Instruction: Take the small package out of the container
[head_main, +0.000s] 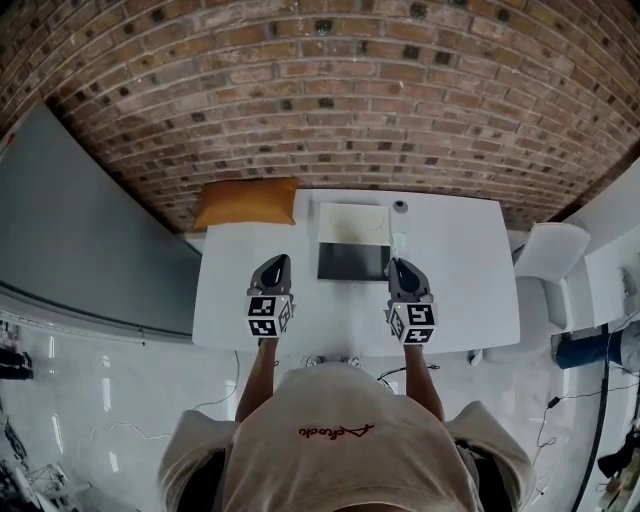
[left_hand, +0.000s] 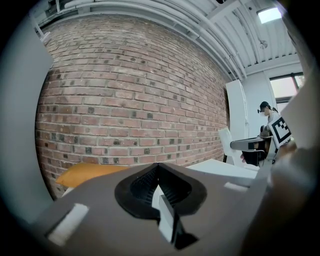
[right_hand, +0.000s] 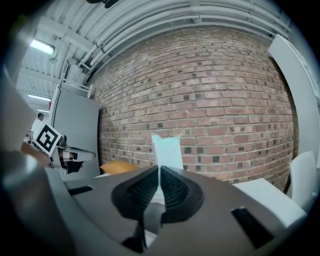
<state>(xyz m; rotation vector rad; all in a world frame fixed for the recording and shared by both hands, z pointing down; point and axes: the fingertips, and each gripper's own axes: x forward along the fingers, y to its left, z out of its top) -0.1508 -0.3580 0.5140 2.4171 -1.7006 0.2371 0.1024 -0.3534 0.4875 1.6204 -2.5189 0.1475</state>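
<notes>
Tightly between right gripper (right_hand: 159, 172) fingers (right_hand: 141, 191): small package (right_hand: 167, 150).

Head view: high above the person, facing steeply down on the white table (head_main: 450, 300); brick wall (head_main: 320, 90) at top. Gripper views: each sits close behind its own jaws, left hand-held gripper (left_hand: 158, 166) and right hand-held gripper (right_hand: 159, 169), near level, facing that wall. All three share the wall and the orange cushion (head_main: 248, 202).

Lower centre of head view: white short-sleeved T-shirt (head_main: 335, 455), small red script print (head_main: 335, 431) on it. Above it, left gripper (head_main: 277, 262) and right gripper (head_main: 399, 264): grey shells, black ribbed fingers (right_hand: 141, 192), each carrying white cube (head_main: 268, 313) with black square markers.
</notes>
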